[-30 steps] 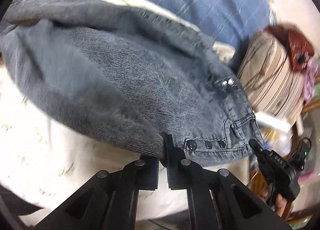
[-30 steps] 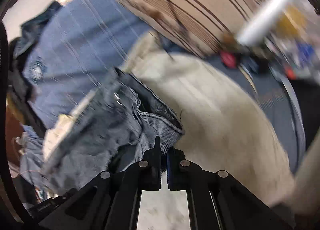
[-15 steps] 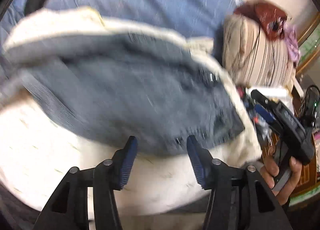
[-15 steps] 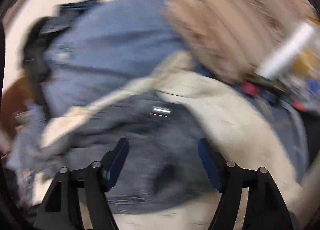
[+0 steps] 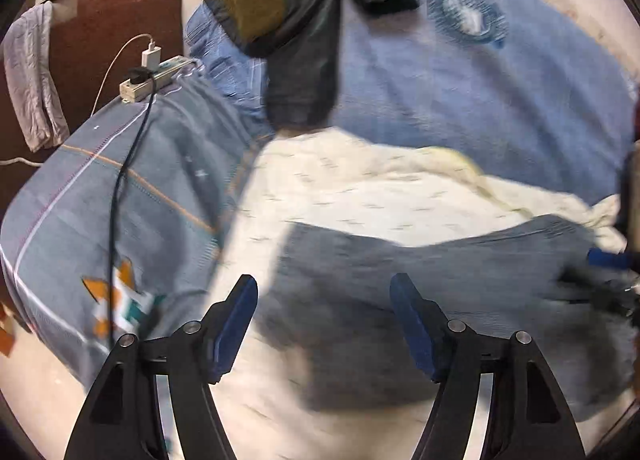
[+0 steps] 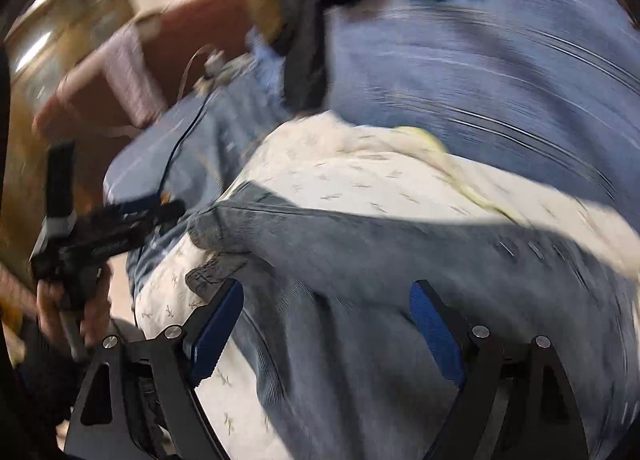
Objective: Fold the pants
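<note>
A bed with a blue plaid sheet [image 5: 500,100] and one cream blanket [image 5: 360,188] fills both views. One pair of grey denim pants [image 5: 420,280] lies spread on that blanket, just ahead of and beneath both tools. Left hand-held gripper [image 5: 324,324]: jaws have just been opening, wide apart now, nothing clamped. Right hand-held gripper [image 6: 326,330]: same story, spread wide over the denim, gripping nothing. One power strip [image 5: 154,78] sits far ahead-left.

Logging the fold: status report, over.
Both jaws just opened, nothing between them. Grey jeans lying released on cream quilt. Nothing in the way.
</note>
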`<state>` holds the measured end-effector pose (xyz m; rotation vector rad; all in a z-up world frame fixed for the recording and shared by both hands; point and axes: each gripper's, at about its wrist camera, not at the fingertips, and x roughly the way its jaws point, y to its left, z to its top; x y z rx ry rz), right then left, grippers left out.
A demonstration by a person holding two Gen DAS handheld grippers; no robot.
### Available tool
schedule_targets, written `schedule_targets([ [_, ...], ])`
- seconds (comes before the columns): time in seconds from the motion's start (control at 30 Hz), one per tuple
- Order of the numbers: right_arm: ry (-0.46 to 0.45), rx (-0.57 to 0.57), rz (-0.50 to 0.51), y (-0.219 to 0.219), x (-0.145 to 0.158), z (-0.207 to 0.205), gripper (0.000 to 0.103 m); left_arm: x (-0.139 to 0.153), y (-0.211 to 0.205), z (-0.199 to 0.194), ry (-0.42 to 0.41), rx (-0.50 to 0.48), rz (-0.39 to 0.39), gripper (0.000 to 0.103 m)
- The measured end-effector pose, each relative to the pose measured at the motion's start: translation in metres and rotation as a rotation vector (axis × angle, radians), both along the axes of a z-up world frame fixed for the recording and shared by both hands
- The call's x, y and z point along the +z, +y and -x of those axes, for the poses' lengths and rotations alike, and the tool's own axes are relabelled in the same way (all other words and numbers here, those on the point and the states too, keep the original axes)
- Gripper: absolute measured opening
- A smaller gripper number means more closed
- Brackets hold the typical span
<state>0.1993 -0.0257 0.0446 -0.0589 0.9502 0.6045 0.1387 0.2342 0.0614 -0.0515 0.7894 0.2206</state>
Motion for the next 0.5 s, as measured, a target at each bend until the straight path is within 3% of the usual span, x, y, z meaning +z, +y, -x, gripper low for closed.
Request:
schedule_targets([
  [0.07,0.031,0.075,0.001,0.021,-0.007,-0.021,0.086,-0.012,0.015,-0.022,0.014,0.007,-0.048,0.069],
  [0.13,0.061,0.123,0.026,0.047,-0.015,-0.042,0.086,-0.024,0.037,-0.040,0.010,-0.020,-0.028,0.069],
  [0.27,0.081,0.203,0.102,0.088,-0.037,-0.077,0.086,-0.039,0.063,-0.051,-0.001,-0.085,0.105,0.069],
  [0.4,0.201,0.259,0.140,0.102,-0.074,-0.094,0.085,-0.058,0.067,-0.060,0.022,-0.209,0.273,0.069],
  [0.47,0.215,0.272,0.176,0.100,-0.085,-0.086,0.076,-0.070,0.064,-0.069,0.052,-0.240,0.284,0.068],
  [0.5,0.213,0.280,0.182,0.098,-0.086,-0.081,0.060,-0.075,0.059,-0.072,0.066,-0.256,0.251,0.065],
])
